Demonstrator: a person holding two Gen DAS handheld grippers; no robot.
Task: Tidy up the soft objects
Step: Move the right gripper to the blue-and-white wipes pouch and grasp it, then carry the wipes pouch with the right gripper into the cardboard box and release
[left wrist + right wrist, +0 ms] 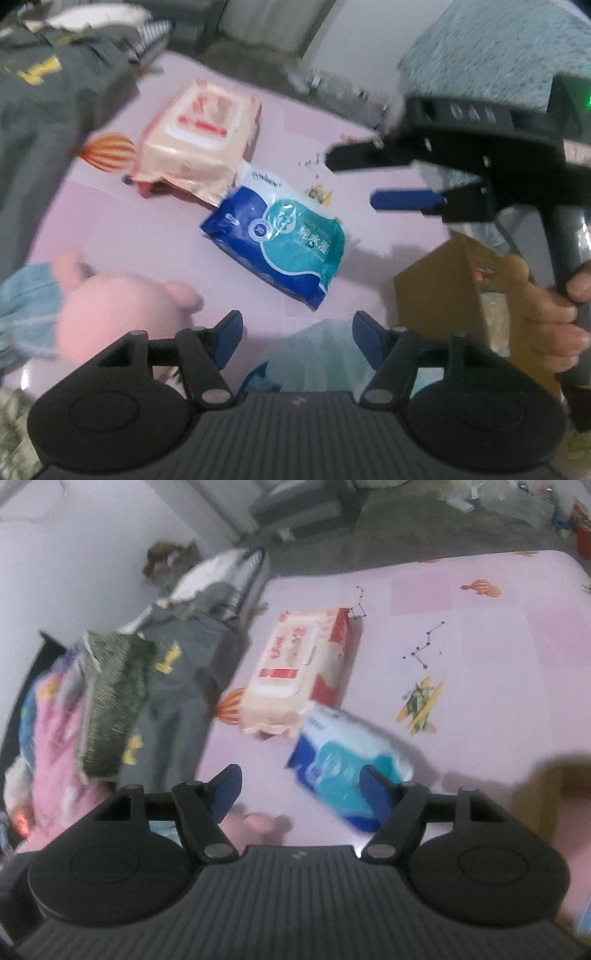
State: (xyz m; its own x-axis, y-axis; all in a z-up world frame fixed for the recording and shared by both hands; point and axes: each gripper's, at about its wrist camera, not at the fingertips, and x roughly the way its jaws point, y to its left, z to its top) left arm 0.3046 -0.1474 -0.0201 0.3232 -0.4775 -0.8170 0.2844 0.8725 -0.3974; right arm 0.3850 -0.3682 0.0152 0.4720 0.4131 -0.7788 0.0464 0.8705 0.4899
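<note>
Hovering with jaws parted and empty, the left gripper (297,332) and right gripper (300,792) are hanging above the pink sheet (480,664), where the blue wipes pack (284,243) is lying beside the peach wipes pack (199,136).

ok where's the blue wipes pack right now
The blue wipes pack lies mid-frame in both wrist views on the pink sheet, its corner against the peach wipes pack.

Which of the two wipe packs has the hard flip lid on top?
The pink pack, lying farther from the grippers. The blue pack beside it is a soft pouch with no hard lid.
</note>
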